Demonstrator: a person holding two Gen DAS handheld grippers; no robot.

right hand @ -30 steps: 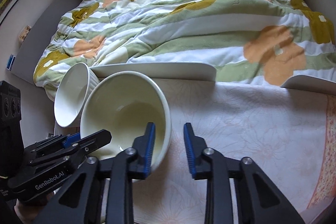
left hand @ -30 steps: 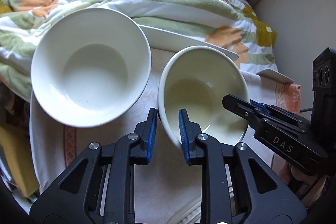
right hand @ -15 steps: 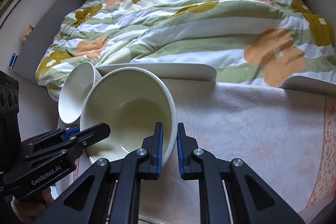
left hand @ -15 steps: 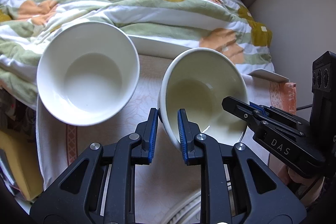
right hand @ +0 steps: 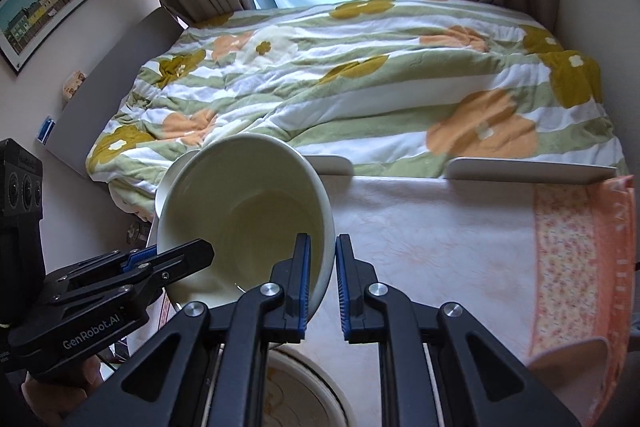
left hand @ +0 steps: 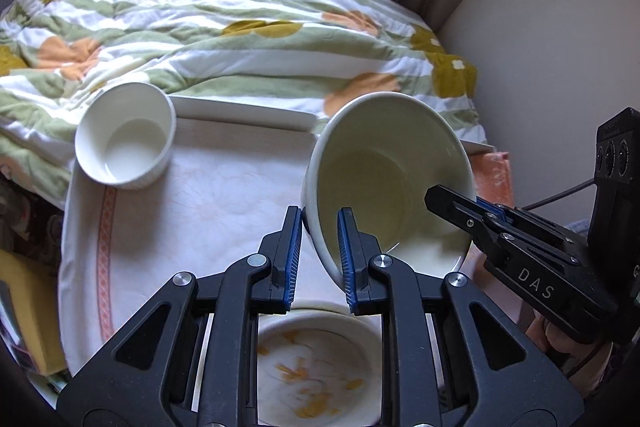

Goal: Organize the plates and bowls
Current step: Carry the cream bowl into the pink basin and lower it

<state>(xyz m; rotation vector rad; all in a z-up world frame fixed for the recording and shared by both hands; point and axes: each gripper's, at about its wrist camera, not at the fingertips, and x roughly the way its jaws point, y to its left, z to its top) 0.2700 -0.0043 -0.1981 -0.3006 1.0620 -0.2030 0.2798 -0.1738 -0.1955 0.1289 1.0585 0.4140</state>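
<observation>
A cream bowl hangs tilted above the cloth-covered table, held from both sides. My left gripper is shut on its near rim, one blue pad inside and one outside. On the opposite rim my right gripper is shut the same way, and it shows at the right of the left wrist view. A white ribbed bowl stands at the table's far left, mostly hidden behind the cream bowl in the right wrist view. A patterned plate lies below the grippers.
A floral quilt covers the bed beyond the table. White tray edges line the table's far side. An orange patterned towel drapes the right end. A wall stands close on the right.
The right gripper closed on the cream bowl's rim. Both grippers then rose and drew back with the bowl, so the white bowl looks smaller and the patterned plate came into view below.
</observation>
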